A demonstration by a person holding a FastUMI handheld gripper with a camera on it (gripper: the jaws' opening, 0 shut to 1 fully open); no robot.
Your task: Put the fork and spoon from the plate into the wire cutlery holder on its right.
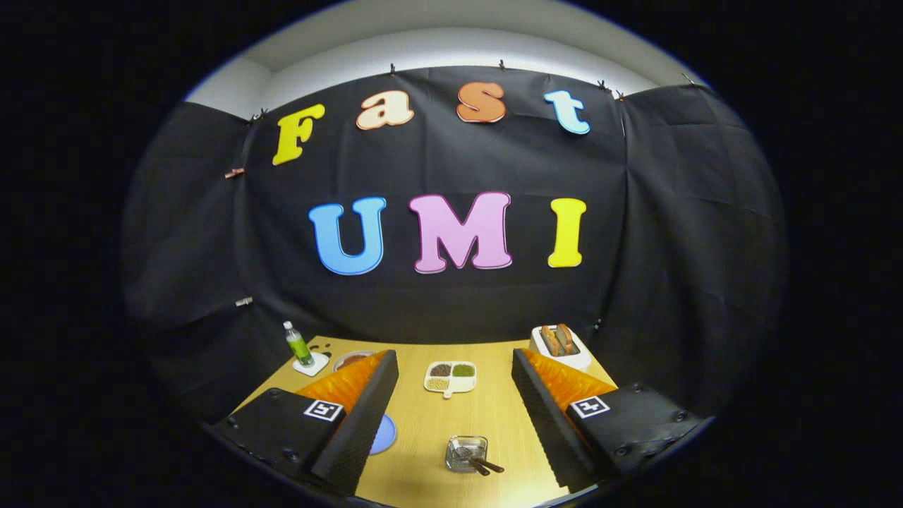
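Note:
My gripper (pixel 453 356) is open, held above the wooden table (pixel 423 423) with nothing between its fingers. Down between the fingers, near the table's front, stands the wire cutlery holder (pixel 465 453). Two dark handles (pixel 487 466) lean out of it to the right; I cannot tell which piece is which. The blue plate (pixel 384 434) lies left of the holder, mostly hidden behind my left finger (pixel 360 416). What shows of the plate is bare.
A white divided dish (pixel 450 377) with grains sits mid-table beyond the holder. At the back right stands a white toaster (pixel 561 347) with bread, at the back left a green bottle (pixel 298 344) on a white coaster and a small bowl (pixel 353 360).

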